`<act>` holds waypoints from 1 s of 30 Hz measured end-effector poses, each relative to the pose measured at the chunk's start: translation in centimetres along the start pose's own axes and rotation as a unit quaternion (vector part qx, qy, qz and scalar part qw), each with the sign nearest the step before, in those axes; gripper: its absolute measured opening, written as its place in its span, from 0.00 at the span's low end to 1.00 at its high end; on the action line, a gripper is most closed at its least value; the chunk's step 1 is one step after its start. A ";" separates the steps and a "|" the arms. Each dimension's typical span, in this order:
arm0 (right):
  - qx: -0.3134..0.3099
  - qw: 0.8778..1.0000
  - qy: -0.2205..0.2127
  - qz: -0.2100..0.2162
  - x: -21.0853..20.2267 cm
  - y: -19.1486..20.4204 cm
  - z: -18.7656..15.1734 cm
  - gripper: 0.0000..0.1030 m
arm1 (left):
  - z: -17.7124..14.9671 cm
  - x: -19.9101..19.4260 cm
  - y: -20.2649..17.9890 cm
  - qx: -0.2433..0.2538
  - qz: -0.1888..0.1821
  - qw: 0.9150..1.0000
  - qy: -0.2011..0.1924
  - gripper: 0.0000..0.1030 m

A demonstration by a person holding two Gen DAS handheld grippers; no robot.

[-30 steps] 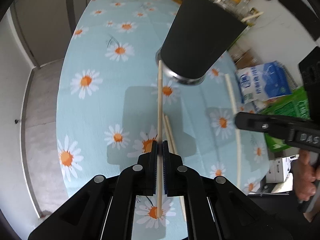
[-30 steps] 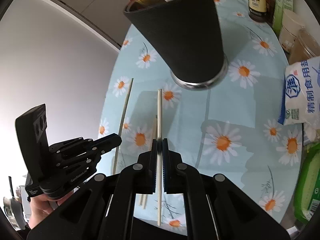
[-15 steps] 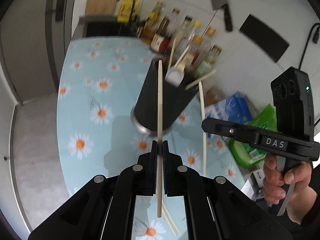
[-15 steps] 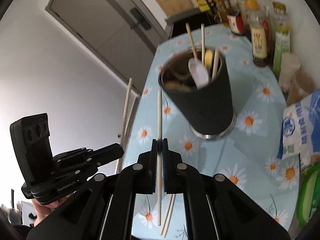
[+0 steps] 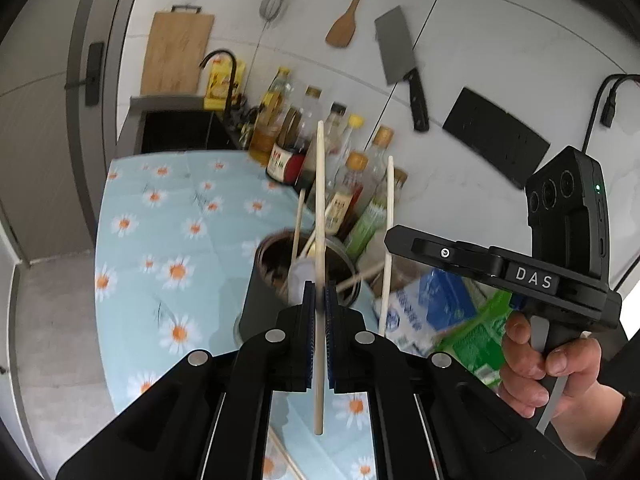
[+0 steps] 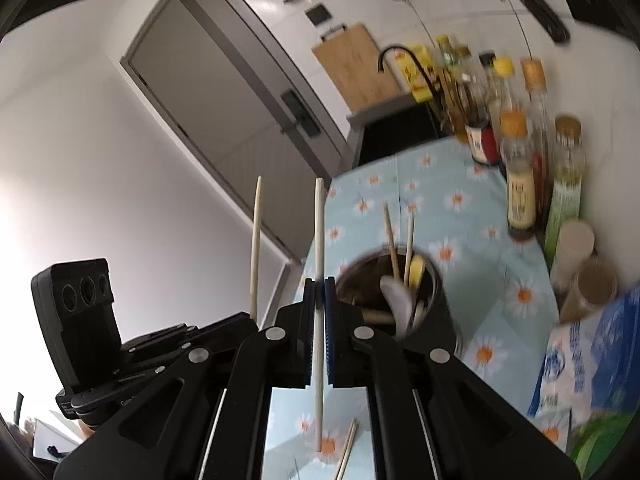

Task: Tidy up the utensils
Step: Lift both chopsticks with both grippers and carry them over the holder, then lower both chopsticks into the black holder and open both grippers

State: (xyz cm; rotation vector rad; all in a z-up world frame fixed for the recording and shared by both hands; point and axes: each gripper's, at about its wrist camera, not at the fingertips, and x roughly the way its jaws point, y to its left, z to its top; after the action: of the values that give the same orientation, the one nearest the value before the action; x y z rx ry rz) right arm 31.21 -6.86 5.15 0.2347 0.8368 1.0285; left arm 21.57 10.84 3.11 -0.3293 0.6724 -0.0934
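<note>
My left gripper [image 5: 319,292] is shut on a pale wooden chopstick [image 5: 320,184] that stands nearly upright, raised above the black utensil cup [image 5: 256,308]. My right gripper [image 6: 319,288] is shut on a second pale chopstick [image 6: 319,216], also upright, just left of the cup [image 6: 440,328]. The cup holds several sticks and a white spoon [image 6: 396,296]. Each gripper shows in the other's view: the right one [image 5: 396,240] with its chopstick [image 5: 387,240], the left one [image 6: 224,324] with its chopstick [image 6: 255,240].
Two more chopsticks [image 6: 347,452] lie on the daisy tablecloth [image 5: 160,216] near its front edge. Sauce bottles [image 5: 340,184] line the wall behind the cup. A blue-white bag [image 6: 580,364] and a green packet [image 5: 476,344] lie to the right. A sink [image 5: 180,132] is at the far end.
Both grippers have lifted and tilted up, each with its chopstick, from just above the cloth to above the cup's rim. The cup's open mouth now shows.
</note>
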 end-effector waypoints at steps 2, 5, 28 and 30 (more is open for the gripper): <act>0.002 1.000 -0.009 -0.011 -0.1 -0.2 0.9 0.05 | 1.0 0.3 -0.2 0.004 -0.005 1.000 -0.009 0.04; 0.003 1.000 -0.029 -0.008 -0.2 -0.6 2.2 0.05 | 2.5 0.5 -0.6 0.011 -0.013 0.999 -0.033 0.04; -0.025 0.987 -0.149 -0.052 0.9 -2.6 3.9 0.05 | 2.8 5.6 1.3 0.025 -0.058 0.987 -0.146 0.04; -0.030 0.987 -0.150 -0.054 1.1 -2.5 3.5 0.05 | 2.2 6.1 1.6 0.021 -0.056 0.987 -0.148 0.04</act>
State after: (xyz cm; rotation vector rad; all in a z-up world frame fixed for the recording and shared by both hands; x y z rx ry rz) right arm 35.60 -6.58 5.63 0.2825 0.5385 0.8876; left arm 27.65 11.82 0.59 -0.3314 0.3560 -0.1625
